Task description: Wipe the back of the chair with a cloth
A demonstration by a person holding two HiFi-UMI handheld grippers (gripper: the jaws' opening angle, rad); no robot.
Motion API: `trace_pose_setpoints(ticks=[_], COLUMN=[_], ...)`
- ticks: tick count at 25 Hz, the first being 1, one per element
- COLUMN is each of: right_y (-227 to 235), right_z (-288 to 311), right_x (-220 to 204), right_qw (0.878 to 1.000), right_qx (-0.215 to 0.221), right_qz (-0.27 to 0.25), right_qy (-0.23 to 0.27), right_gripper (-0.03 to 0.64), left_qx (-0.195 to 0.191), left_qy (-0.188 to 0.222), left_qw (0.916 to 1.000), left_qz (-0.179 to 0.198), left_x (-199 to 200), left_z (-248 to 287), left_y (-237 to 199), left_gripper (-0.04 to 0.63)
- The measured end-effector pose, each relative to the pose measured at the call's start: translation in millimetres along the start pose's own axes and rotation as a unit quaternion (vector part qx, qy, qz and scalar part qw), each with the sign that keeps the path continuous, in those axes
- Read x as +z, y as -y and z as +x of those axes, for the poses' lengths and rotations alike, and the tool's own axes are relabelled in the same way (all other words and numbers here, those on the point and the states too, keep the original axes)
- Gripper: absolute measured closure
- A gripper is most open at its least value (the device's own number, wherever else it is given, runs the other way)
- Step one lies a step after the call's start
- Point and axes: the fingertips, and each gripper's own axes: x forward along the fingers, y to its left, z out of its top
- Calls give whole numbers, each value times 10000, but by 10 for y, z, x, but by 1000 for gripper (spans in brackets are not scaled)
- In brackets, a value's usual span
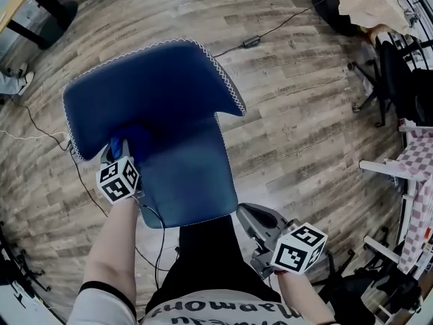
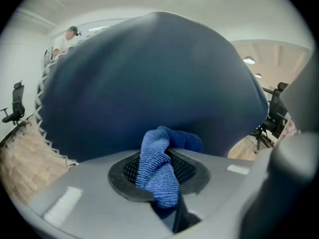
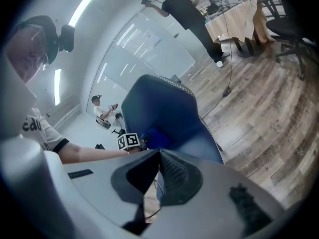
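Observation:
The blue chair back (image 1: 155,93) stands in front of me, seen from above, with white stitching along its edge. My left gripper (image 1: 120,156) is shut on a blue cloth (image 1: 125,143) and holds it against the lower left of the chair back. In the left gripper view the cloth (image 2: 158,171) is bunched between the jaws, and the chair back (image 2: 149,73) fills the picture. My right gripper (image 1: 247,215) hangs low at the right, off the chair, shut and empty. The right gripper view (image 3: 158,156) looks across at the chair back (image 3: 159,108) and the cloth (image 3: 152,136).
Wooden floor all round. A black cable (image 1: 270,29) runs across the floor beyond the chair. Black office chairs (image 1: 396,80) and a draped table (image 1: 369,2) stand at the far right. A person (image 3: 187,9) stands further off; another sits (image 3: 102,111) behind.

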Motion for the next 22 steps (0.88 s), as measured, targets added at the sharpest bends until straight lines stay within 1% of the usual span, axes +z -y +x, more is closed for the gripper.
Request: trace_pose_setpoints(ticks=[2, 8, 10, 12, 14, 17, 20, 22], right_y=[-28, -43, -21, -9, -5, 26, 55, 72], right_z=[58, 156, 157, 155, 166, 170, 156, 139], right_x=[5, -35, -54, -64, -72, -84, -107, -121], right_qw=[10000, 9997, 9997, 9993, 9986, 9988, 9989, 9987], right_qx=[40, 58, 79, 146, 190, 145, 108, 100], right_qz=[-41, -96, 35, 291, 472, 448, 444, 488], right_qy=[-62, -211, -208, -167, -127, -127, -137, -131], right_gripper=[603, 603, 603, 603, 603, 603, 603, 603], left_qx=[138, 192, 176, 153, 223, 330, 240, 265], left_qy=[-7, 19, -13, -122, -154, -116, -293, -361], left_qw=[9998, 9994, 9993, 9994, 9992, 9984, 9986, 9977], left_qz=[-170, -301, -322, -274, -287, -446, -373, -504], left_x=[-41, -66, -93, -142, -154, -159, -227, -253], left_z=[-18, 88, 135, 184, 214, 249, 323, 359], left_y=[-148, -202, -169, -121, -123, -115, 33, 127], left_gripper=[517, 517, 517, 515, 517, 520, 526, 529])
